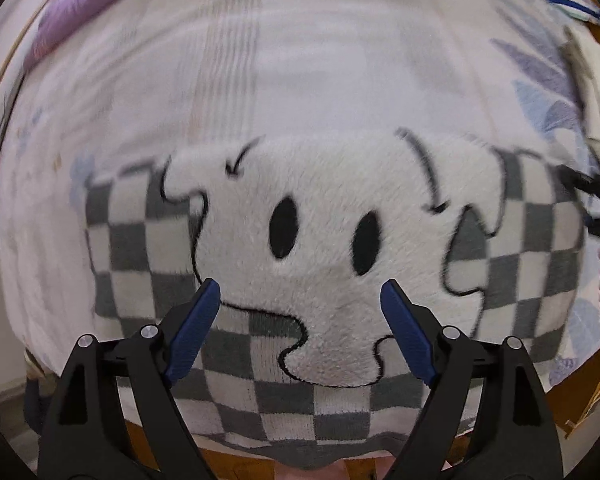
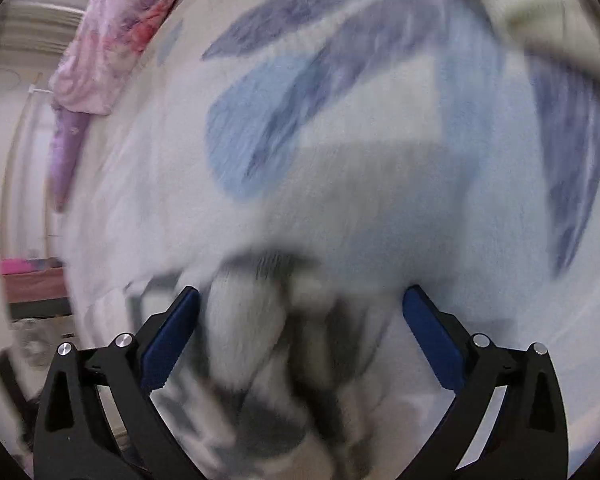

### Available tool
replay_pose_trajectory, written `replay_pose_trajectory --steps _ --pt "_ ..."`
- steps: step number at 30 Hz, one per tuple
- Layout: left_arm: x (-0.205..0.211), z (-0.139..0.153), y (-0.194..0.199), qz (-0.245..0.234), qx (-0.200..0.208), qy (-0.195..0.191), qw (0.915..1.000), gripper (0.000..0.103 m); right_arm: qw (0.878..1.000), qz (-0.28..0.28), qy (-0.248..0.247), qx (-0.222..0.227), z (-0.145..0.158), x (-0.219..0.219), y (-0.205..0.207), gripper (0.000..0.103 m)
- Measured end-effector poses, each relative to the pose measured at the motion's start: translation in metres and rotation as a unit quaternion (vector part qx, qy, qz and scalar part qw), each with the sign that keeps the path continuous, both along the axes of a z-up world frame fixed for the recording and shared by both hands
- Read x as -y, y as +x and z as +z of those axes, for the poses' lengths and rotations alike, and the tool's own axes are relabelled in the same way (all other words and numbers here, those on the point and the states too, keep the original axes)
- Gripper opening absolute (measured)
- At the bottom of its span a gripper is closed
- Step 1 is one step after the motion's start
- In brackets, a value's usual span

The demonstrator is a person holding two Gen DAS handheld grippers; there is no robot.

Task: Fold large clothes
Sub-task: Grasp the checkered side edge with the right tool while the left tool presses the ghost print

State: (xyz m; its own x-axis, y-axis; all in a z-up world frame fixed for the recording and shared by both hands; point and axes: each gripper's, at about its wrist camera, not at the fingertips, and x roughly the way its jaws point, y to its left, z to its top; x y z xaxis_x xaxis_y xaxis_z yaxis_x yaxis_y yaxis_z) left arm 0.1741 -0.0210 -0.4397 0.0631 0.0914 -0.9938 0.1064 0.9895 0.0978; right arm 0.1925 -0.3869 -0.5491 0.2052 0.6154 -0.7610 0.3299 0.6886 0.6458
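My left gripper (image 1: 300, 296) hangs wide over the fleece (image 1: 300, 248), empty, above the face on it. The fleece lies flat on the sheet (image 1: 300, 60). My right gripper (image 2: 300, 300) stands wide too; blurred fleece seems loose between its pads.

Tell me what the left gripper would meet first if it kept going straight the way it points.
Most likely the fleece garment: the open left gripper aims at its white cartoon patch. Nothing lies between, though depth is unclear.
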Motion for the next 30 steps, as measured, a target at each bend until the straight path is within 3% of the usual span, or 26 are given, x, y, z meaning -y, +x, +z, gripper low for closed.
replay_pose_trajectory --steps 2,3,5,8,11,13,15,16,19,21,23,27,30 --pt "-0.008 -0.012 -0.001 0.017 -0.019 -0.008 0.9996 0.083 0.997 0.024 0.072 -0.027 -0.017 -0.012 -0.03 0.097" --pt "-0.01 -0.014 -0.002 0.023 -0.023 -0.011 0.9994 0.083 0.997 0.042 0.068 -0.01 -0.014 -0.018 -0.041 0.097" --pt "-0.016 -0.018 -0.003 0.037 -0.032 -0.021 0.9986 0.083 0.994 0.081 0.072 -0.017 -0.017 -0.036 -0.064 0.097" --pt "-0.022 -0.02 -0.004 0.039 -0.035 -0.027 0.9982 0.083 0.995 0.084 0.056 -0.021 -0.015 -0.049 -0.078 0.097" --pt "-0.025 -0.02 0.0 0.028 -0.033 -0.022 0.9988 0.083 0.997 0.061 0.027 -0.042 -0.014 -0.055 -0.071 0.097" --pt "-0.027 -0.015 0.004 0.023 -0.027 -0.023 0.9991 0.083 0.995 0.068 -0.023 -0.073 -0.009 -0.069 -0.062 0.096" --pt "-0.029 -0.01 0.01 0.026 -0.022 -0.043 0.9985 0.082 0.99 0.078 -0.075 -0.091 -0.002 -0.082 -0.058 0.09" --pt "-0.03 -0.007 0.014 0.027 -0.018 -0.055 0.998 0.082 0.989 0.073 -0.088 -0.094 0.003 -0.085 -0.057 0.082" --pt "-0.027 -0.002 0.026 0.017 -0.011 -0.059 0.9981 0.064 0.989 0.021 -0.11 -0.095 0.02 -0.088 -0.064 0.054" --pt "-0.022 -0.002 0.038 0.006 -0.018 -0.065 0.9977 0.028 0.988 0.015 -0.127 -0.083 0.033 -0.093 -0.069 0.039" --pt "-0.018 -0.002 0.052 0.009 -0.034 -0.081 0.9961 0.008 0.99 -0.01 -0.124 -0.067 0.048 -0.097 -0.077 0.033" --pt "-0.008 -0.003 0.08 0.006 -0.047 -0.142 0.9888 0.008 0.985 -0.015 -0.156 -0.067 0.056 -0.107 -0.083 0.033" --pt "0.006 -0.05 0.104 -0.017 -0.083 -0.101 0.9913 0.007 0.979 -0.016 -0.186 -0.085 0.04 -0.115 -0.068 0.038"
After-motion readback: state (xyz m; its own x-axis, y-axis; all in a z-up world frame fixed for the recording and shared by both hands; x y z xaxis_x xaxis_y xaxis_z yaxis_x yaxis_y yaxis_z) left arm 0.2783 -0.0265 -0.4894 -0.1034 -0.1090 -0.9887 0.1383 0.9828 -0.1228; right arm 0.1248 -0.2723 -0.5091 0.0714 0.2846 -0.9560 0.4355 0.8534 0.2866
